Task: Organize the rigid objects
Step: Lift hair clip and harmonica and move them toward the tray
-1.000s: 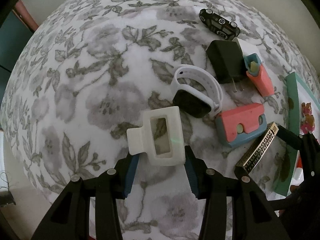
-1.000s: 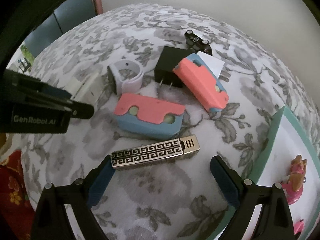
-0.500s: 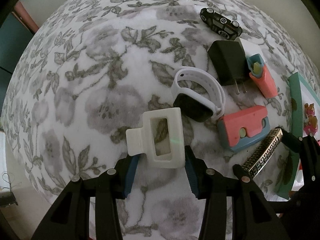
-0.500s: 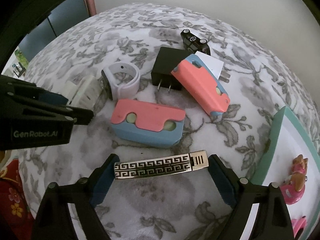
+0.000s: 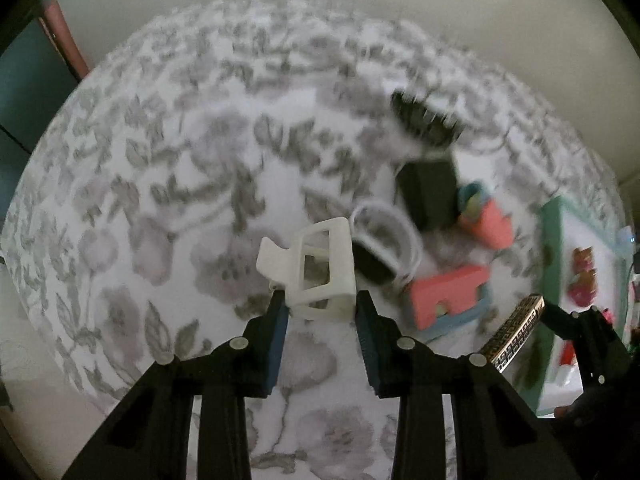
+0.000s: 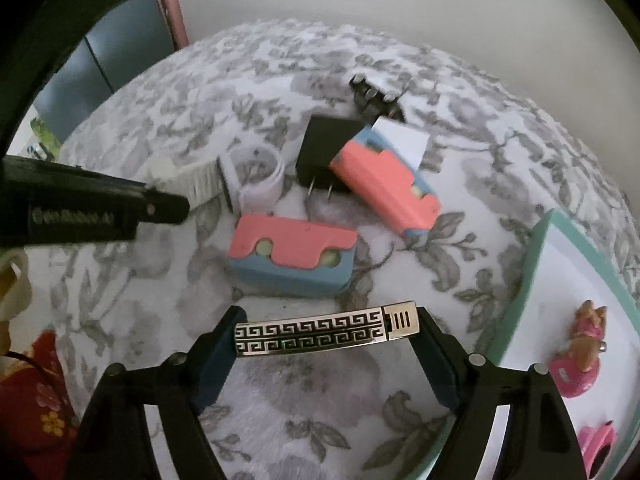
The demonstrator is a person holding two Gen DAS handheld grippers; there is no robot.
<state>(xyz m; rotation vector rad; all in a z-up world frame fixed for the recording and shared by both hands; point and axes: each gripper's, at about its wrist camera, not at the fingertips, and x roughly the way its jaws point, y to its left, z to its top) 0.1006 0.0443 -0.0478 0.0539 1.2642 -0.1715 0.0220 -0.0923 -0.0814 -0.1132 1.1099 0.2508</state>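
My left gripper (image 5: 320,308) is shut on a white hair claw clip (image 5: 320,270) and holds it tilted up off the floral cloth. My right gripper (image 6: 326,330) is shut on a silver lighter with a black key pattern (image 6: 326,334), gripped end to end; the lighter also shows in the left wrist view (image 5: 514,332). On the cloth lie a white watch band (image 6: 256,178), a black charger plug (image 6: 322,152), two pink and blue toy blocks (image 6: 292,258) (image 6: 384,184) and a black toy car (image 6: 372,94).
A teal-rimmed white tray (image 6: 536,264) stands at the right with pink dog figurines (image 6: 580,350) in it. A wall runs behind the cloth-covered surface. The left gripper's body (image 6: 80,212) reaches in from the left of the right wrist view.
The left gripper has lifted the white claw clip off the cloth and tilted it. The right gripper has closed end to end on the lighter and raised it slightly.
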